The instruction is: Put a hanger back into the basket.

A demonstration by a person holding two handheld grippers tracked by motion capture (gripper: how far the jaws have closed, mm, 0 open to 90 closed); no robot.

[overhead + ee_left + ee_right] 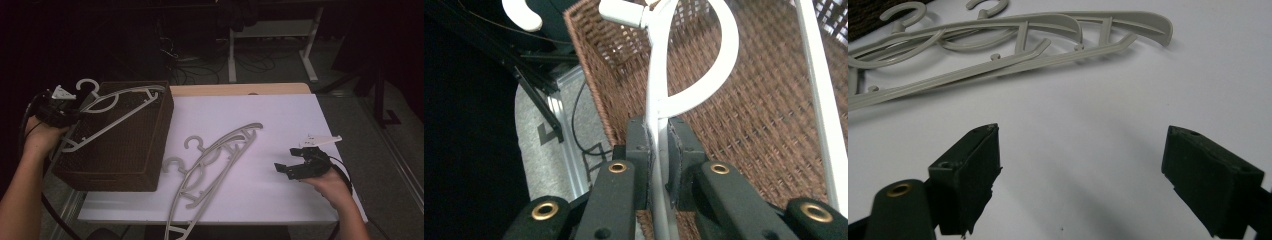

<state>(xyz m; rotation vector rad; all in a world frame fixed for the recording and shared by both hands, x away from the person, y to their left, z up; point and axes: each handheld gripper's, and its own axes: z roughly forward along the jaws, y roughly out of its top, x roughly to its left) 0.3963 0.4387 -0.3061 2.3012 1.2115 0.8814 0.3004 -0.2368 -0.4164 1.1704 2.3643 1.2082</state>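
Observation:
A white plastic hanger (117, 111) lies slanted across the top of a brown wicker basket (110, 180) at the table's left end. My left gripper (74, 113) is shut on that hanger near its hook. In the left gripper view the pads (640, 145) pinch the hanger's thin bar (656, 90) above the basket's weave (749, 125). Two grey hangers (215, 155) lie overlapped on the white tabletop (280, 115). My right gripper (285, 159) rests low over the table to their right, open and holding nothing. Its view has the jaws (1080, 170) wide apart, with the hangers (1013, 45) beyond them.
The lower end of the grey hangers sticks out past the table's front edge (210, 220). A wooden strip (240, 89) borders the far side. Desk legs and cables (235, 55) stand on the dark floor behind. Bare white surface lies between the hangers and my right gripper.

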